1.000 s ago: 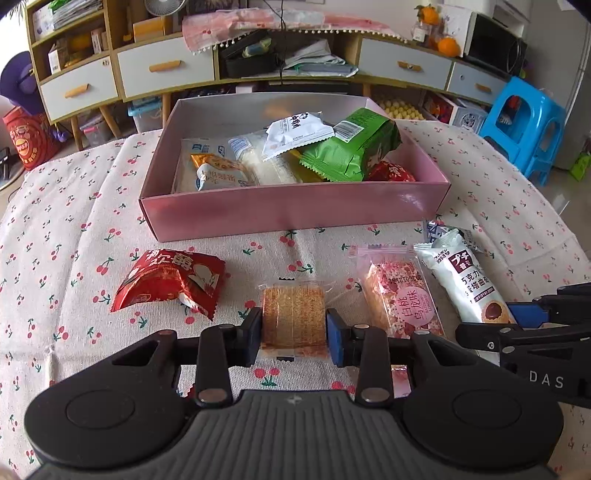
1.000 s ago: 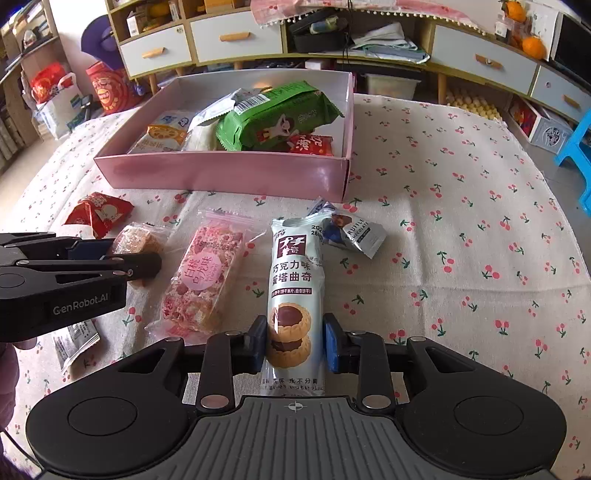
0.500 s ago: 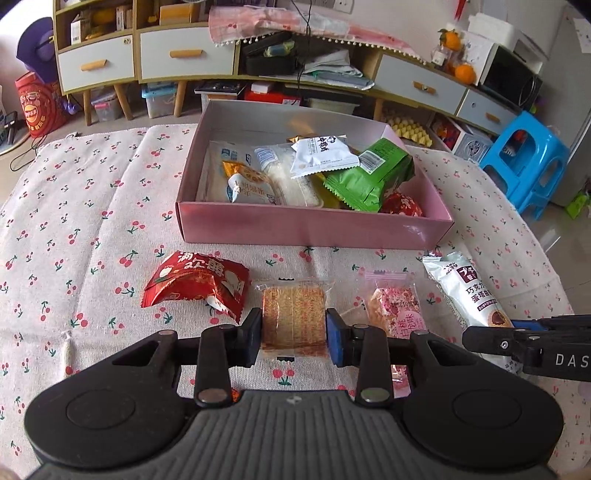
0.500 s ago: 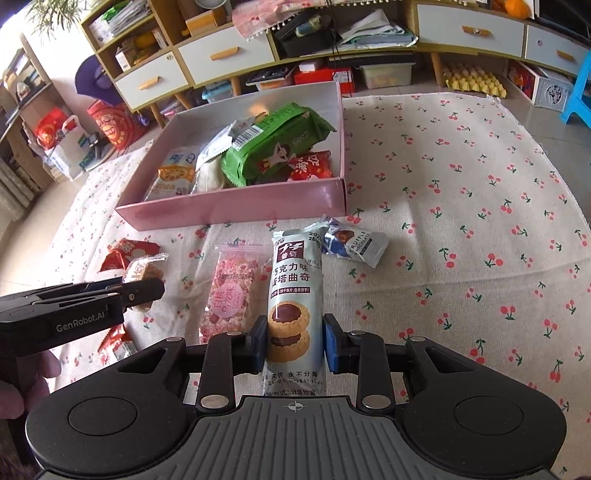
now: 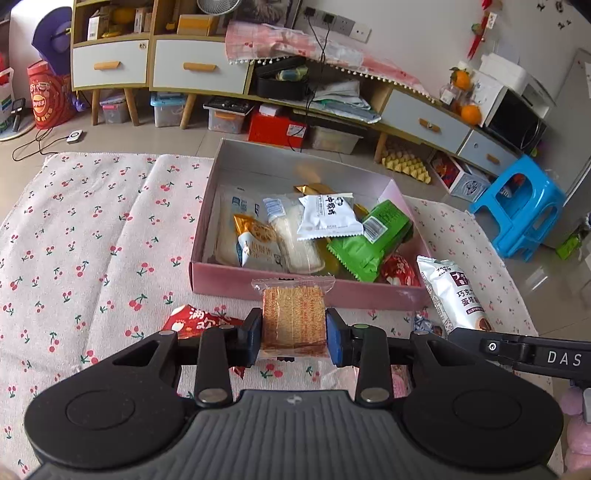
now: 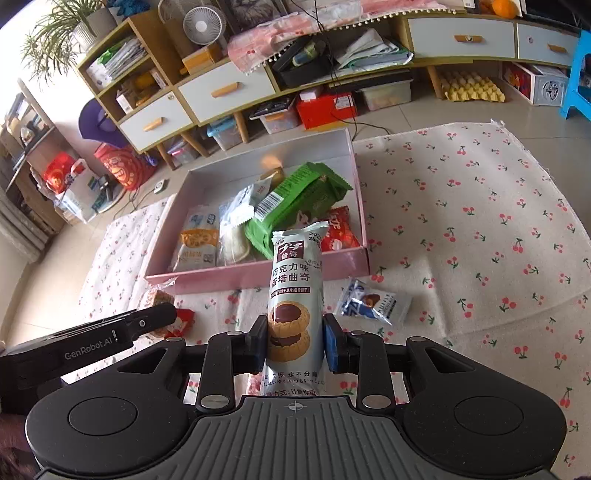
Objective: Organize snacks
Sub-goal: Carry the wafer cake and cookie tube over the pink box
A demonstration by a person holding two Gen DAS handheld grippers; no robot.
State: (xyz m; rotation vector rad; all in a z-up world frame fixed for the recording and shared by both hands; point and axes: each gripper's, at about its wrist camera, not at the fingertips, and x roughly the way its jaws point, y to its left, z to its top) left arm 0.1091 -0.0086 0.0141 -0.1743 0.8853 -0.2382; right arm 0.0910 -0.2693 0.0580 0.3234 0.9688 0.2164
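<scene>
Pink box left half bare; right crowded.

A home living room; low drawer sideboard, microwave, desk fan, potted plant, blue stool

"GenRobot.AI" on left gripper arm; "DAS", seemingly cut off, on right gripper arm.
</scene>
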